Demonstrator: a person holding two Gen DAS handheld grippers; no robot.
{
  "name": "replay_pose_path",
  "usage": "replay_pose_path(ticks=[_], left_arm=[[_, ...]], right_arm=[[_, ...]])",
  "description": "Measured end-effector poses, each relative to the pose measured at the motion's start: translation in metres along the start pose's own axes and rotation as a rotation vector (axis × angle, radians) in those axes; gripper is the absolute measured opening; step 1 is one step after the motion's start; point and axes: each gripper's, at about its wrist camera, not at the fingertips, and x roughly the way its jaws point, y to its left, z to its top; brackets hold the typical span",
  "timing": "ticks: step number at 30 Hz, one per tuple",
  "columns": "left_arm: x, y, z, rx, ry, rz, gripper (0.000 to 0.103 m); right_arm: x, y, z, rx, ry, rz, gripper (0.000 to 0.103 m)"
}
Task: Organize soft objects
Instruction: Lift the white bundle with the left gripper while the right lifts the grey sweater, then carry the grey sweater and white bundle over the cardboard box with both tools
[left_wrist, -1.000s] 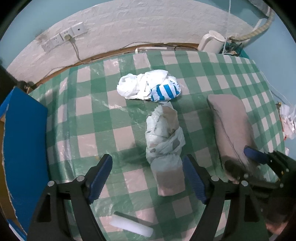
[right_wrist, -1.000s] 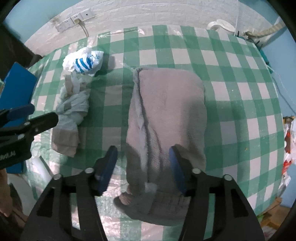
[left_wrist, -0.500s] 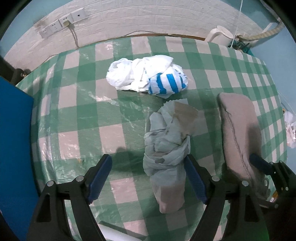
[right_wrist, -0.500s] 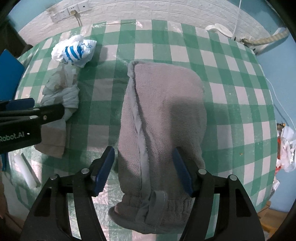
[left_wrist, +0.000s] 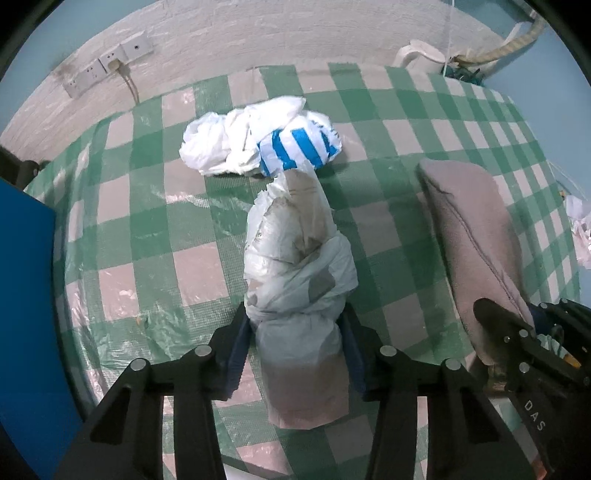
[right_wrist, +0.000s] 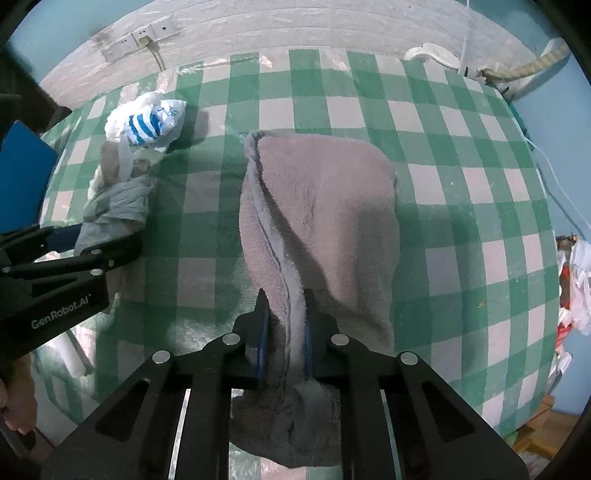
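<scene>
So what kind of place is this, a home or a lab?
Probably a home, maybe a kitchen or utility corner: a table with a green checked tablecloth under clear plastic, wall sockets on a white brick-pattern wall, and what looks like a white kettle at the back.

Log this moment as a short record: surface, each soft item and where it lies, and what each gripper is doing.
surface: green checked tablecloth under clear plastic
left gripper: jaws closed on the near end of the pale bagged bundle
right gripper: jaws pinching a raised fold at the near end of the grey fleece garment
white and blue-striped bag: lies crumpled at the far end of the bundle, free of both grippers
layout: bundle to the left of the garment, a strip of cloth between them
</scene>
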Motion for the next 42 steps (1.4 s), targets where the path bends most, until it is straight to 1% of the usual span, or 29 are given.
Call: replay_pose_path(ticks=[7, 11, 15, 16, 21, 24, 29, 37, 42], left_arm=[[-0.017, -0.006, -0.010, 0.030, -0.058, 0.027, 0.041], [-0.024, -0.004, -0.018, 0.022, -0.068, 0.019, 0.041], [-0.031, -0.004, -0.027, 0.041, -0.081, 0.032, 0.041], [-0.031, -0.002, -0.024, 0.045, -0.083, 0.034, 0.041], [-0.048, 0.001, -0.030, 0.050, -0.114, 0.040, 0.041], [-0.056, 0.012, -0.026, 0.040, -0.134, 0.039, 0.041], [-0.073, 0.020, -0.034, 0.026, -0.158, 0.037, 0.041], [-0.087, 0.047, -0.045, 0.004, -0.172, 0.035, 0.041], [-0.095, 0.070, -0.054, -0.037, -0.166, 0.033, 0.041]], right_arm=[[-0.015, -0.001, 0.001, 0.016, -0.030, 0.009, 0.012], [-0.028, 0.003, 0.008, 0.023, -0.055, 0.027, 0.012], [-0.044, 0.010, 0.008, 0.018, -0.082, 0.040, 0.012], [-0.047, 0.012, 0.009, 0.016, -0.088, 0.045, 0.012], [-0.060, 0.019, 0.012, 0.006, -0.116, 0.063, 0.012], [-0.068, 0.024, 0.012, -0.009, -0.132, 0.073, 0.012], [-0.079, 0.034, 0.015, -0.026, -0.155, 0.086, 0.012], [-0.093, 0.045, 0.017, -0.046, -0.179, 0.106, 0.012], [-0.101, 0.053, 0.021, -0.053, -0.192, 0.108, 0.012]])
